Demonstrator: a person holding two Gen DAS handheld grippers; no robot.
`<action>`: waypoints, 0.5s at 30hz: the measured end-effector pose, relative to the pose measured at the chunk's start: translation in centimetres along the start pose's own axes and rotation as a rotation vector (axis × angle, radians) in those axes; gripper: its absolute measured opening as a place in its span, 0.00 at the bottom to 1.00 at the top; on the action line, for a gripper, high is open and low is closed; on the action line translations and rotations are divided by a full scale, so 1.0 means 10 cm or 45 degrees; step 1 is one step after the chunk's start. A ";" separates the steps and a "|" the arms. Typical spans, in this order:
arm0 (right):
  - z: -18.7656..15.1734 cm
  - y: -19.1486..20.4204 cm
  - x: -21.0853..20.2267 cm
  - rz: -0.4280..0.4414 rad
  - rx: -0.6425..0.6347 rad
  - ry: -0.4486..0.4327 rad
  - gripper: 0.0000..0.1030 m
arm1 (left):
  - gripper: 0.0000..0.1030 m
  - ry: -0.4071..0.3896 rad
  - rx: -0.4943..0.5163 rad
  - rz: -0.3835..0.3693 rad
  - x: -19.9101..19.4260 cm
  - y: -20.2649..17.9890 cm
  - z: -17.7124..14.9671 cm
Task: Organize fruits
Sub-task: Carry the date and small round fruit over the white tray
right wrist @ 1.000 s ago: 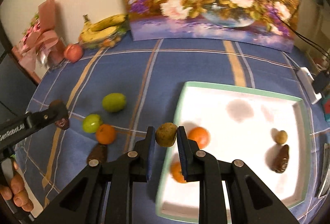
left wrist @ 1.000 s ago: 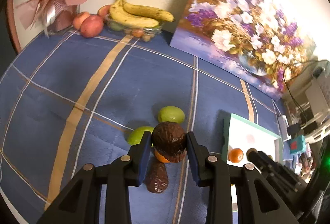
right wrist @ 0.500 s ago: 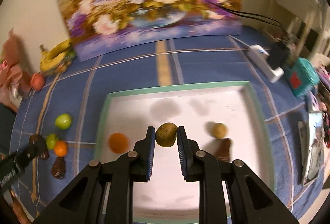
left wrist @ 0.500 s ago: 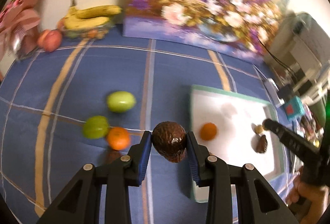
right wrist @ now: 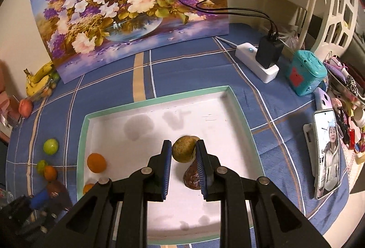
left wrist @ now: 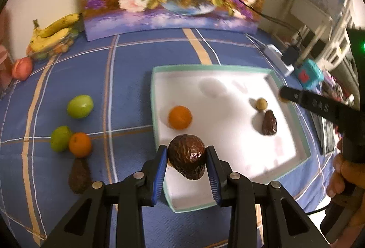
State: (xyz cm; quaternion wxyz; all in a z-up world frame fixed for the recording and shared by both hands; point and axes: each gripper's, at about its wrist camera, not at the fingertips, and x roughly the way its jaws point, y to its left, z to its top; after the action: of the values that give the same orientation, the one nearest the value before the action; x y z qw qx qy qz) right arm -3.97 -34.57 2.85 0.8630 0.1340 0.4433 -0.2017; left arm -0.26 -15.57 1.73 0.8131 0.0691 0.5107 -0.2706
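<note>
Surface: blue checked cloth (left wrist: 127,69) with tan stripes; flower painting (right wrist: 127,8) propped against the wall behind.
Tray: white tray (left wrist: 230,69), green rim, shallow walls, smooth floor with faint grey marks.
Left gripper: left gripper (left wrist: 186,162) pinches a dark avocado (left wrist: 187,159), poised over the tray's near left corner.
Right gripper: right gripper (right wrist: 182,156) pinches a small kiwi (right wrist: 183,148), poised over the tray's middle, above a second avocado (right wrist: 191,177) on the tray floor.
In tray: orange (left wrist: 180,117), the second avocado, a small tan fruit (left wrist: 261,104).
Still on cloth: two green fruits (left wrist: 79,106), an orange (left wrist: 80,144), a third avocado (left wrist: 78,176).
Back corner: bananas (left wrist: 54,31) and a peach (left wrist: 22,67), well apart from the tray.
Step judged: setting both held fruits down in the tray.
Advice: lower each fruit to the floor before spreading the jaws; place avocado beside avocado; steer the kiwi clear of the fruit beneath.
Textures: avocado skin wrinkled, glossy, pear-shaped; kiwi dull, mottled, rounded; oranges smooth and likely to roll.
</note>
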 end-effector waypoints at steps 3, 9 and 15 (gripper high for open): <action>-0.01 0.04 0.05 0.014 -0.013 0.020 0.22 | 0.35 0.021 0.030 0.003 0.05 -0.08 -0.03; -0.06 0.11 0.20 0.047 -0.037 0.091 0.22 | 0.35 0.068 0.070 0.017 0.15 -0.15 -0.07; -0.12 0.18 0.38 0.065 -0.061 0.168 0.22 | 0.35 0.149 0.103 0.024 0.31 -0.20 -0.14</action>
State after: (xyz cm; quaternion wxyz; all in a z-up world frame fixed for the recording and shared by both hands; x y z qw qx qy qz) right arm -2.02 -33.32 -0.86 0.8398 0.1377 0.5003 -0.1595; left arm -1.34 -17.91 -1.30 0.7810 0.1226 0.5453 -0.2787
